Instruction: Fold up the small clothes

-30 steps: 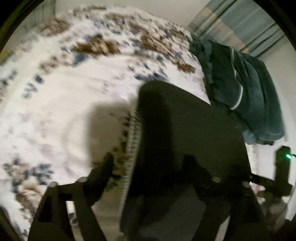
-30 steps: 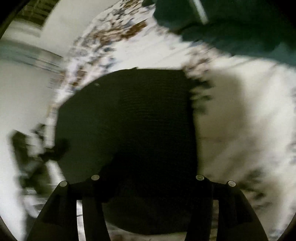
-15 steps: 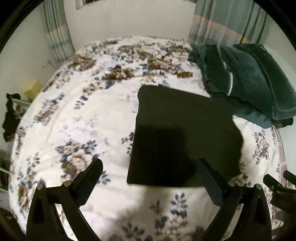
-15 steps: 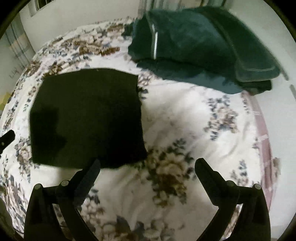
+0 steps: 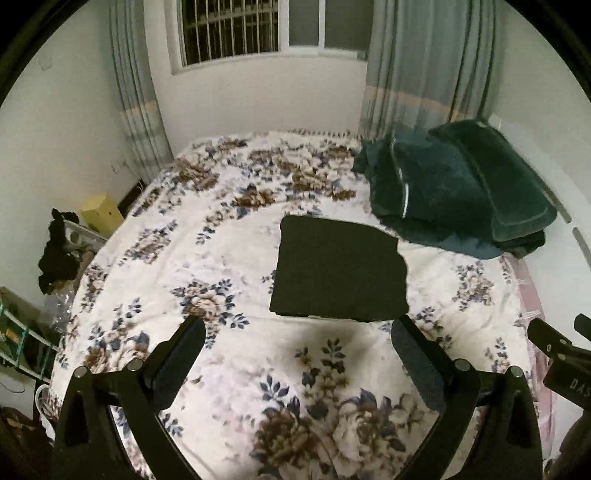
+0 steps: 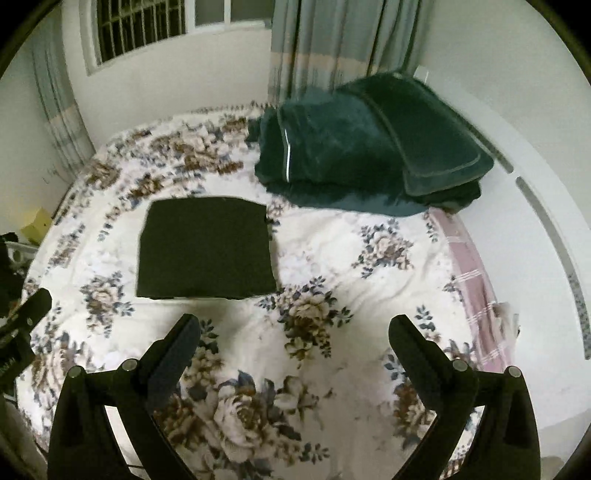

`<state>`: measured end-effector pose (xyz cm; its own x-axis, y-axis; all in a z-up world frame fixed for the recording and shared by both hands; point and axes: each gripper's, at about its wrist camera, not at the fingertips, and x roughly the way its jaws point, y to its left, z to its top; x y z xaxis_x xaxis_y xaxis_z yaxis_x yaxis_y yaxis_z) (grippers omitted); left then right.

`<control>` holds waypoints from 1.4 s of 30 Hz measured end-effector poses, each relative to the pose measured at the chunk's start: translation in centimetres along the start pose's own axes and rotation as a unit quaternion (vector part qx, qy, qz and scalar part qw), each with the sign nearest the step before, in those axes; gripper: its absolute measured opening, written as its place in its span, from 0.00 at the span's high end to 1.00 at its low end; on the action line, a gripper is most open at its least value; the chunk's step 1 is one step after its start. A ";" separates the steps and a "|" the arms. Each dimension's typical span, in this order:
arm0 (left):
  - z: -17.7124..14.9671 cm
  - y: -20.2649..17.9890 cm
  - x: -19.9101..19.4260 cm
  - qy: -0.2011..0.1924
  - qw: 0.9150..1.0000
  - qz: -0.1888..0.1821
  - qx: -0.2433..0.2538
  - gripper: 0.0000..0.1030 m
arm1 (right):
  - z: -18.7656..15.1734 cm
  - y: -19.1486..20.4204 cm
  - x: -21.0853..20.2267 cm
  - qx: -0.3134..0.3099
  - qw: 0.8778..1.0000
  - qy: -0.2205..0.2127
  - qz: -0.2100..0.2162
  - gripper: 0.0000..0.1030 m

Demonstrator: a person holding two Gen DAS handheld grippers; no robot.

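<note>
A black garment [image 5: 340,269] lies folded into a flat rectangle on the floral bedspread [image 5: 207,254]. In the right wrist view the same black garment [image 6: 205,247] sits left of centre on the floral bedspread [image 6: 332,258]. My left gripper [image 5: 297,334] hangs high above the near edge of the bed, jaws wide open, nothing between them. My right gripper [image 6: 293,330] is also raised and open, empty, to the right of the garment. Each gripper's edge shows at the side of the other's view.
A pile of dark green blankets and a pillow [image 5: 454,195] lies at the bed's far right corner, just behind the garment. Curtains [image 5: 417,62] and a barred window [image 5: 229,29] stand behind. Clutter and a yellow box [image 5: 99,214] sit left of the bed.
Both grippers let go of the black garment, opened fully and rose up and back from the bed. The garment now lies flat and folded, much smaller in both views.
</note>
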<state>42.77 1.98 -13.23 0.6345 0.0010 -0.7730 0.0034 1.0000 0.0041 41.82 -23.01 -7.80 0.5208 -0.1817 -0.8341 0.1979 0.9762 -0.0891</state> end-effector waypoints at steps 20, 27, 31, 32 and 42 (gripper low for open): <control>-4.3 -0.7 -20.3 -0.099 0.995 -0.018 0.005 0.00 | -7.6 -4.2 -28.2 -0.024 0.989 -0.145 0.007 0.00; -5.4 -1.0 -22.1 -0.109 0.994 -0.017 0.004 0.00 | -8.9 -5.5 -31.3 -0.022 0.987 -0.158 0.011 0.00; -5.8 -1.0 -22.7 -0.112 0.994 -0.016 0.001 0.00 | -9.3 -6.0 -32.3 -0.022 0.986 -0.163 0.018 0.00; -5.8 -1.0 -22.7 -0.112 0.994 -0.014 0.001 0.00 | -9.3 -6.1 -32.6 -0.022 0.986 -0.164 0.021 0.00; -6.0 -1.4 -24.2 -0.130 0.992 -0.004 -0.001 0.00 | -9.5 -6.5 -32.9 -0.028 0.984 -0.171 0.032 0.00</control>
<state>22.78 0.63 1.62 0.8119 -0.0080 -0.5838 0.0074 1.0000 -0.0035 15.49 -22.23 15.06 0.7818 -0.1395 -0.6077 0.1139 0.9902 -0.0808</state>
